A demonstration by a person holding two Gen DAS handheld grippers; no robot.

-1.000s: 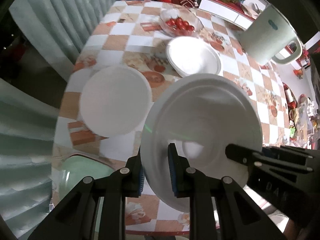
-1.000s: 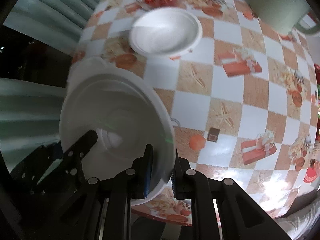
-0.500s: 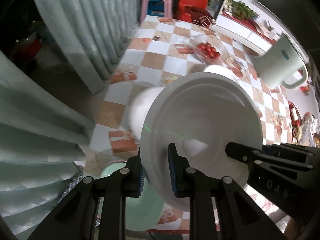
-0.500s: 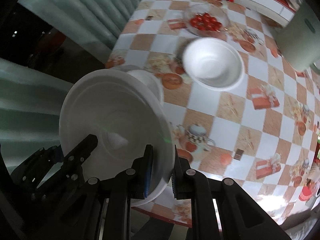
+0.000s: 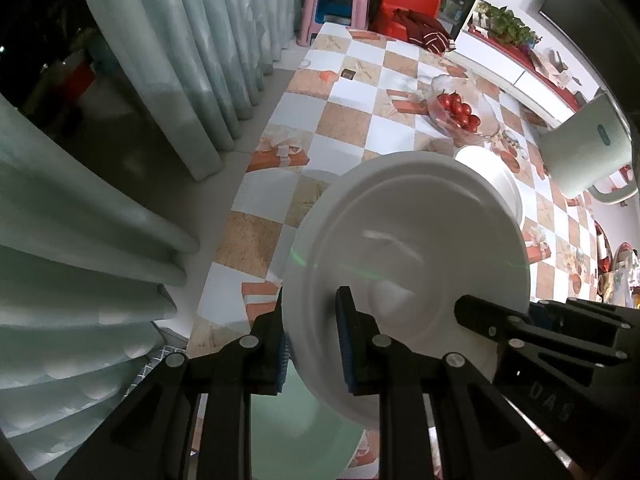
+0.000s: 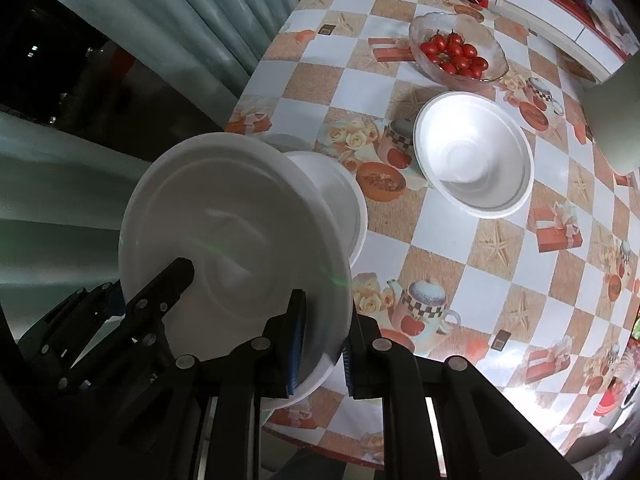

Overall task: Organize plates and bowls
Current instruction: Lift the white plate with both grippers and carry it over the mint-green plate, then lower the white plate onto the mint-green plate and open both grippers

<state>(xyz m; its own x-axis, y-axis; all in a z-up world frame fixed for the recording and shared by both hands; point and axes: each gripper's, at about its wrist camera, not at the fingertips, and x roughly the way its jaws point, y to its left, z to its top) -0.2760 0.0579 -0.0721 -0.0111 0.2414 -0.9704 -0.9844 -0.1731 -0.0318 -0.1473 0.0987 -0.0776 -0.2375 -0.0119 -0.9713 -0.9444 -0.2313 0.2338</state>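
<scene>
Grippers, left gripper [image 5: 312,344] and right gripper [image 6: 322,344], each clamp opposite rims of one white plate [image 5: 408,264], sharing its weight above the table's [image 6: 500,264] curtain-side edge, probably for stacking.

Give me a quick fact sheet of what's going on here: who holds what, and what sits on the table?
held item: white plate, tilted above the table edge
left gripper: clamped on the plate's rim
right gripper: clamped on the opposite rim
under the plate: another white dish, partly hidden
also on table: white bowl, empty; glass bowl of tomatoes
table: checked cloth
beside table: curtain
</scene>
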